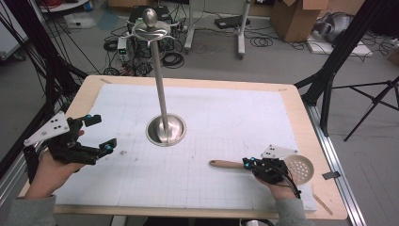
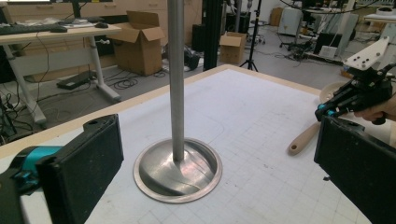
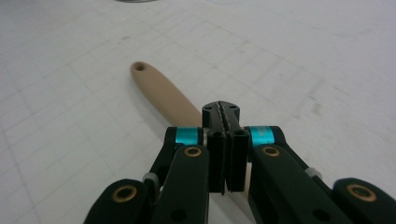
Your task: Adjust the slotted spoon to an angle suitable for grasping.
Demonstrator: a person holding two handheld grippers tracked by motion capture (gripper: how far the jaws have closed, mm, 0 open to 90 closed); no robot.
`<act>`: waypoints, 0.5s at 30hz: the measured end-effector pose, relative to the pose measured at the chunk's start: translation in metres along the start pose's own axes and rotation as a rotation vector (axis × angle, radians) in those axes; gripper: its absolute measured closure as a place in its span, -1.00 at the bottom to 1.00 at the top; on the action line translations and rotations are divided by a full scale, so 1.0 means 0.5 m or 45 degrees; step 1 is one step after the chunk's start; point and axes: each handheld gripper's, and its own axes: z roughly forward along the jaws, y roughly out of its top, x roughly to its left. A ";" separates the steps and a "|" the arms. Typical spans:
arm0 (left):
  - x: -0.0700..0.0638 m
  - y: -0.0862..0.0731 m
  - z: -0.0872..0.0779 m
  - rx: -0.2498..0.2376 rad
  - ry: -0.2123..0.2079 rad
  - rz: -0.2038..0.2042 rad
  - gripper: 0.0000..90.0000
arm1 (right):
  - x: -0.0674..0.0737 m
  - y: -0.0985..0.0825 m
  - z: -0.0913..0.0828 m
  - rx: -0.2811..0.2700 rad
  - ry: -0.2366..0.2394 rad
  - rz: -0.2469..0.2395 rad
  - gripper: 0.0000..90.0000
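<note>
My right gripper was clamped tight on the skimmer, at the near right of the white mat; its wooden handle stuck out past the closed jaws, its perforated head sat behind my hand. My left gripper hung released at the near left, jaws wide, holding nothing. Farther off, mid-mat, the steel stand rose upright.
</note>
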 end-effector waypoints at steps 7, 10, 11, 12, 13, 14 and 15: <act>0.002 -0.004 -0.006 0.007 0.013 -0.004 -0.96 | 0.024 0.009 0.027 0.031 0.124 -0.123 1.00; 0.000 -0.005 -0.006 0.006 0.016 -0.007 -0.96 | 0.032 0.013 0.040 0.049 0.151 -0.151 1.00; 0.000 -0.005 -0.006 0.006 0.016 -0.007 -0.96 | 0.032 0.013 0.040 0.049 0.151 -0.151 1.00; 0.000 -0.005 -0.007 0.011 0.017 -0.003 -0.96 | 0.037 0.016 0.050 0.060 0.169 -0.163 1.00; -0.001 -0.005 -0.008 0.014 0.017 0.000 -0.96 | 0.037 0.016 0.050 0.060 0.169 -0.163 1.00; -0.001 -0.006 -0.010 0.015 0.020 -0.001 -0.96 | 0.038 0.017 0.054 0.063 0.176 -0.169 1.00; -0.002 -0.007 -0.011 0.015 0.022 -0.003 -0.96 | 0.041 0.019 0.060 0.069 0.188 -0.178 1.00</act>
